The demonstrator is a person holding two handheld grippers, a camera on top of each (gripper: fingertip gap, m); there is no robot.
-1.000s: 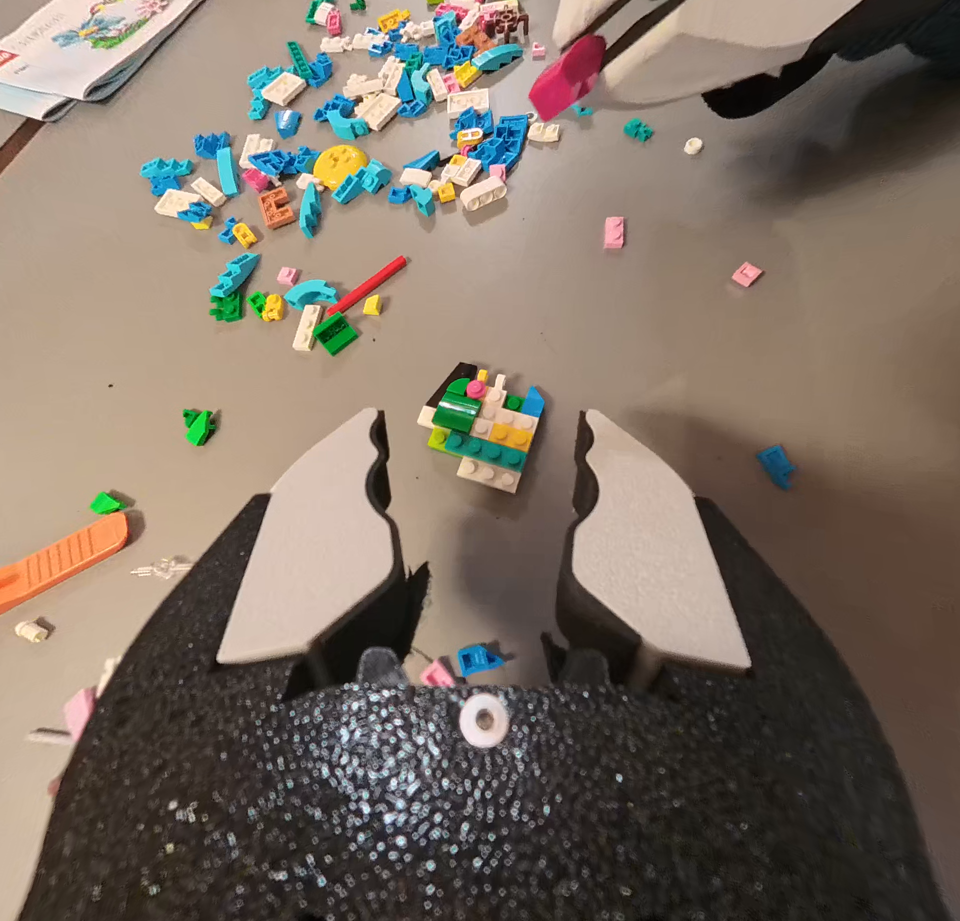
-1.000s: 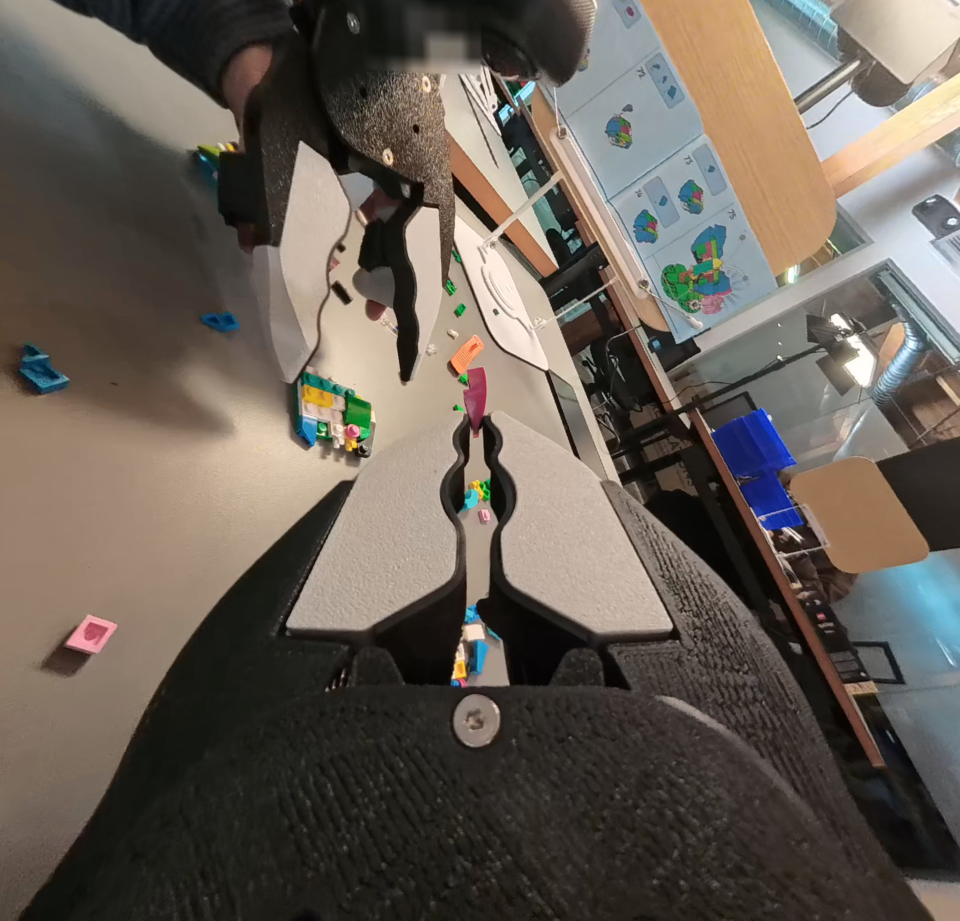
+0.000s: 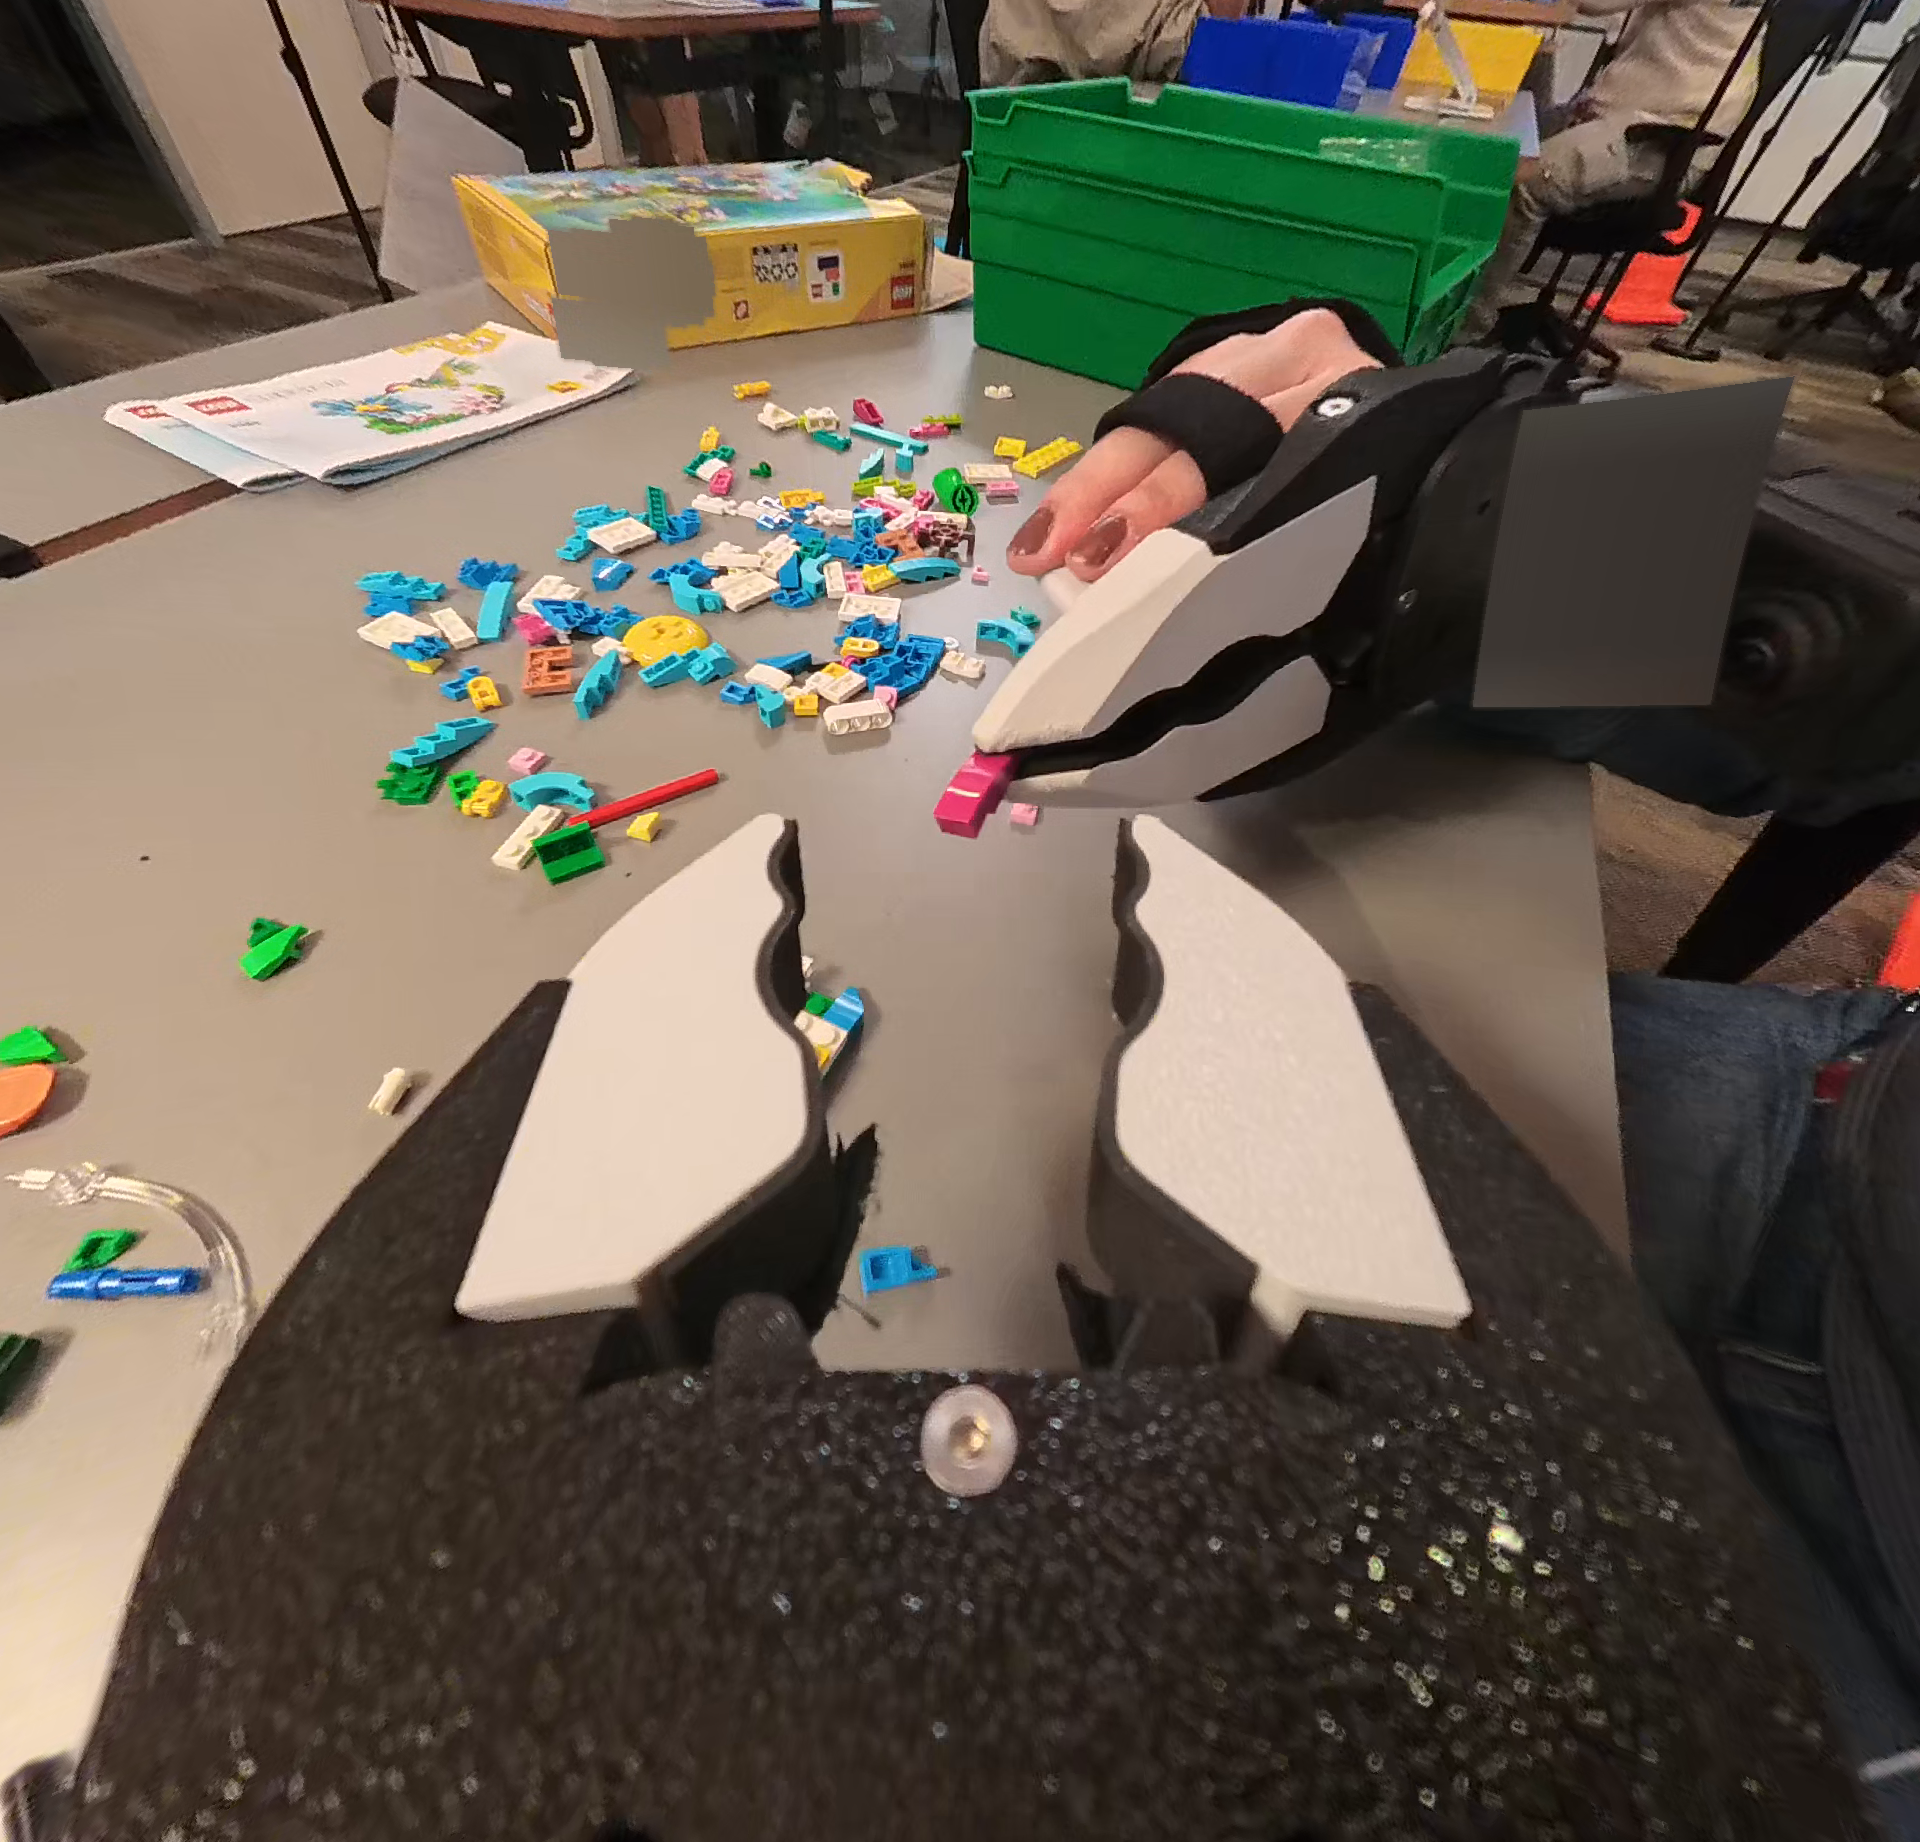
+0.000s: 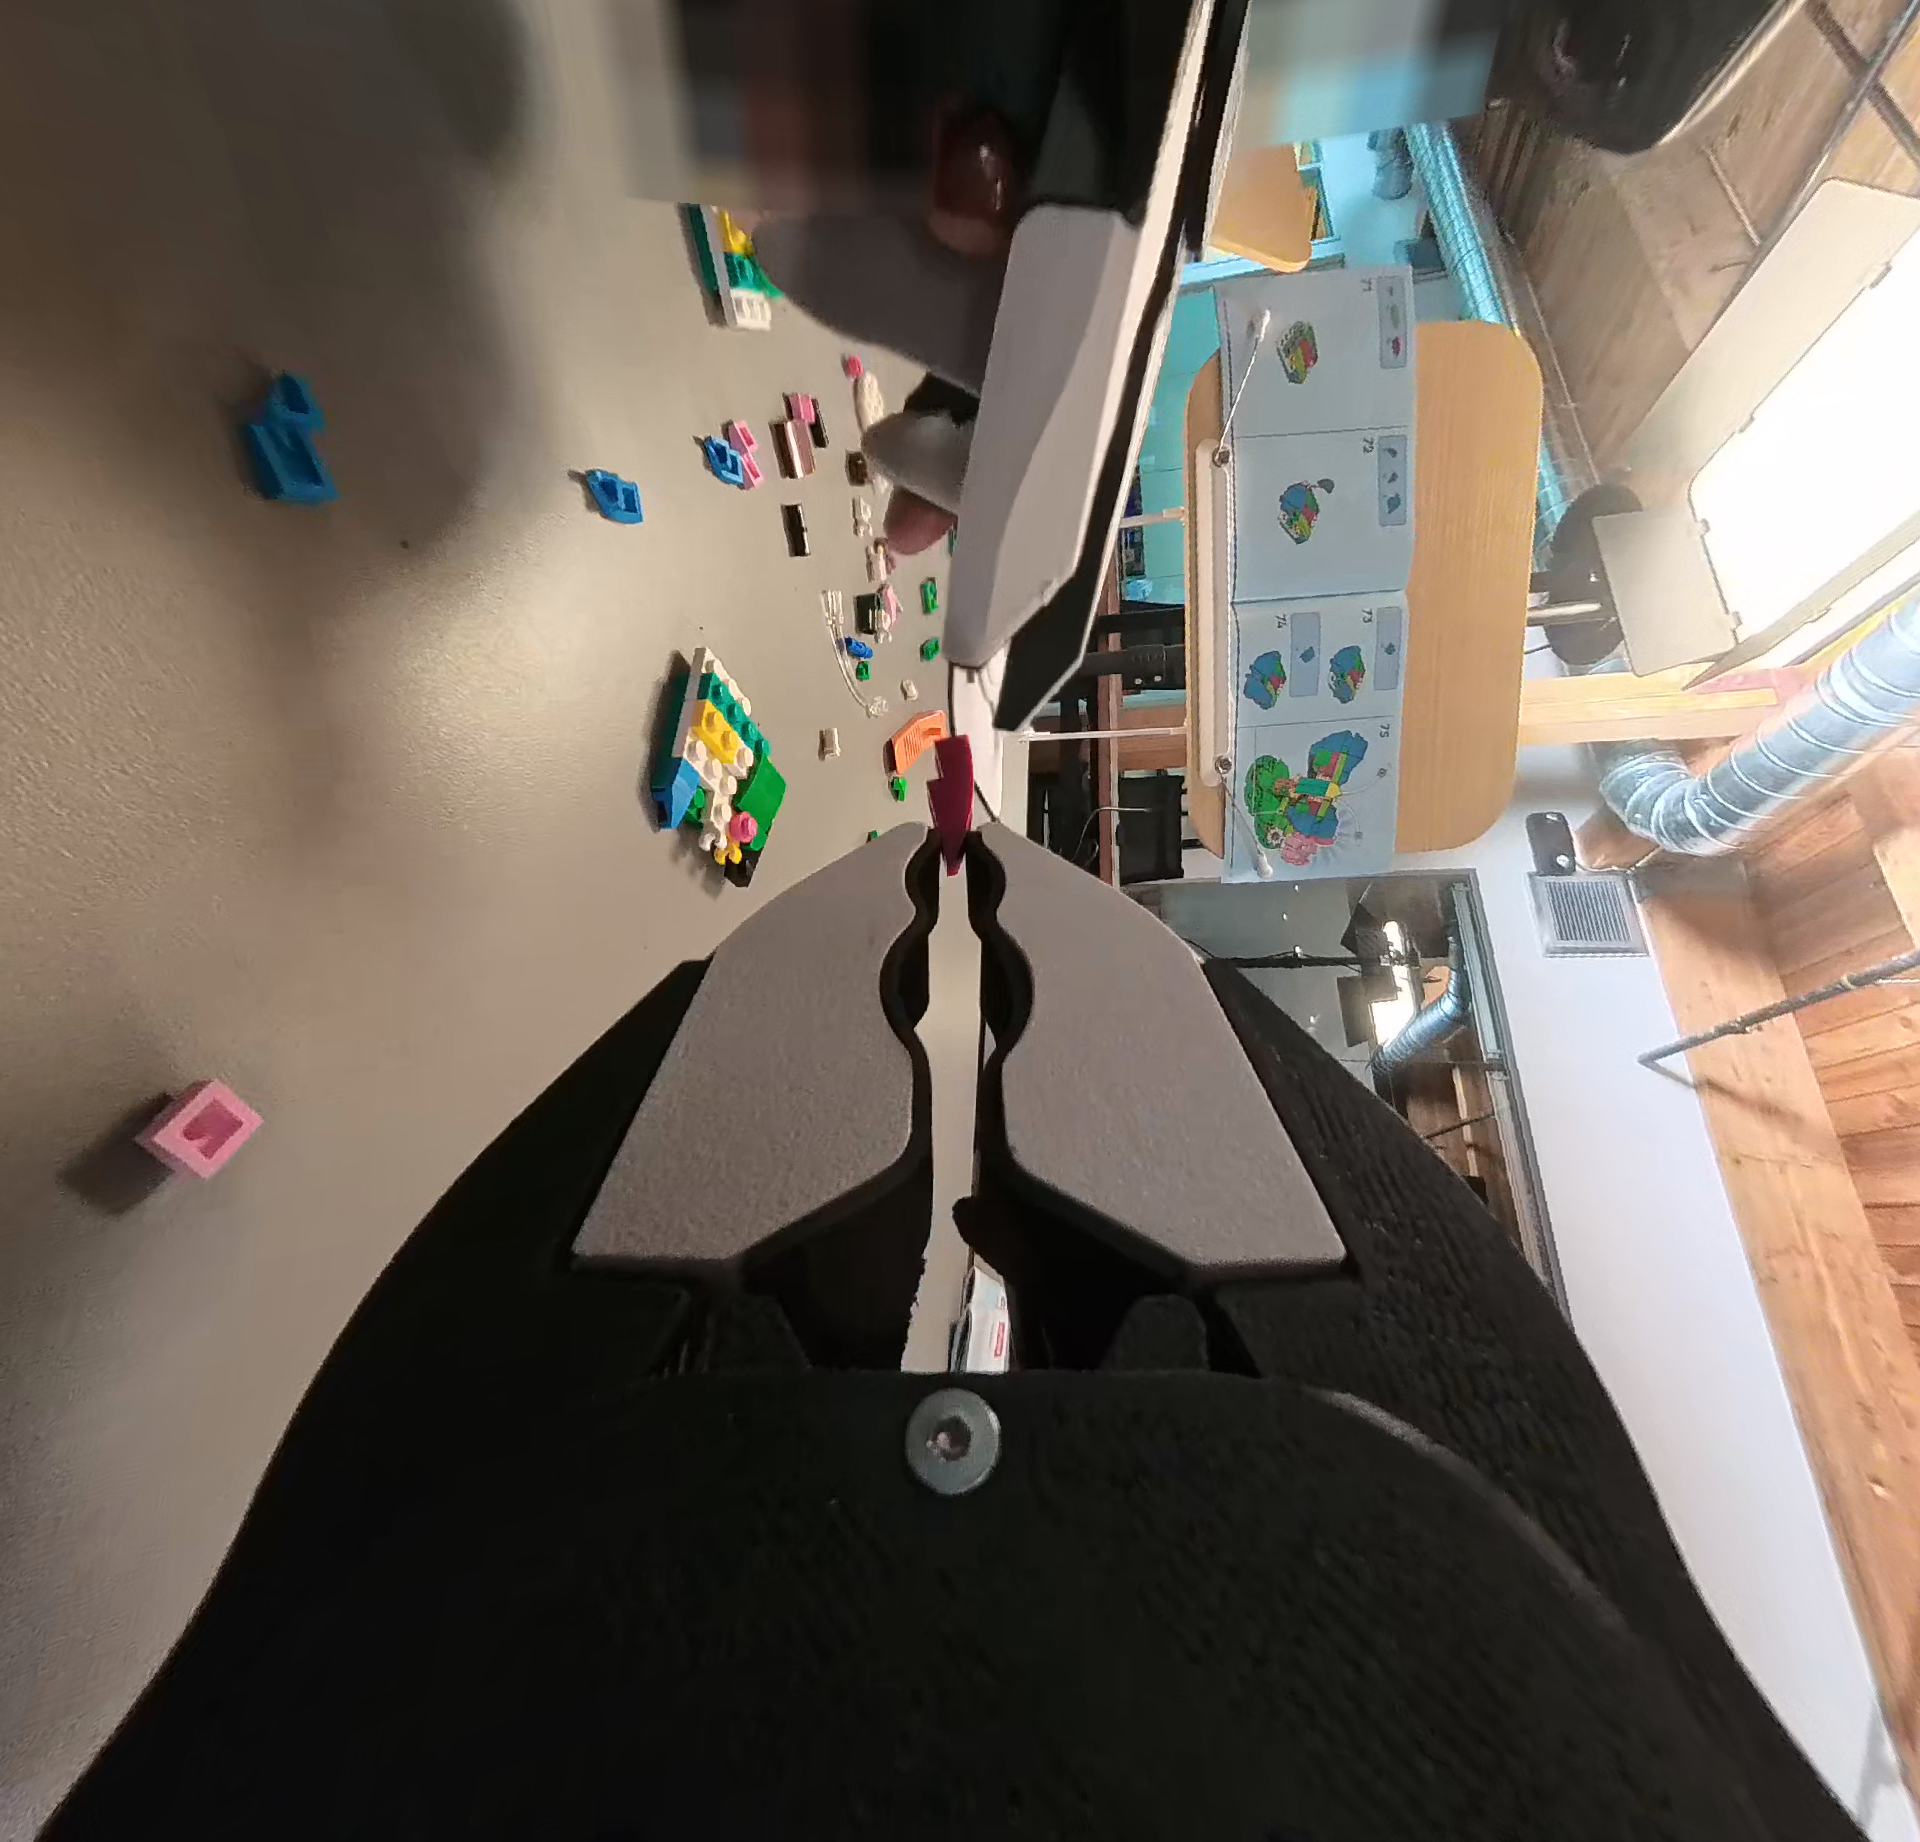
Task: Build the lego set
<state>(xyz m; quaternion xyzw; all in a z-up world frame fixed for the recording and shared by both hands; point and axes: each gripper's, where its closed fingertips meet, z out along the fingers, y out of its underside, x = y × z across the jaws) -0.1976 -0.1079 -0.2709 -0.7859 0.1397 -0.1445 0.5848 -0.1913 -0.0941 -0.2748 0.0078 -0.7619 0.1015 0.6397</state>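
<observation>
Now the right hand-held gripper point(image 4: 954, 842) pinches a magenta brick point(image 3: 971, 793) at its tips, above the grey desk point(image 3: 208, 712). Meanwhile the left hand-held gripper point(image 3: 956, 836) gapes wide, empty, over the half-built model point(image 4: 717, 764); loose bricks point(image 3: 727, 597) lie scattered beyond.

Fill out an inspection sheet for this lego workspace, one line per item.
Surface: grey table, bare near its front edge.
Job's things: partial build on the table; magenta brick in the right claw; loose brick pile; instruction booklets; yellow box.
Clutter: orange brick separator, stray blue piece, pink brick, clear curved part.
Grippers: left claw open and empty; right claw shut on the magenta brick.
Cables: nothing seen.
Surroundings: stacked green bins, instruction pages on a stand, seated people behind.
</observation>
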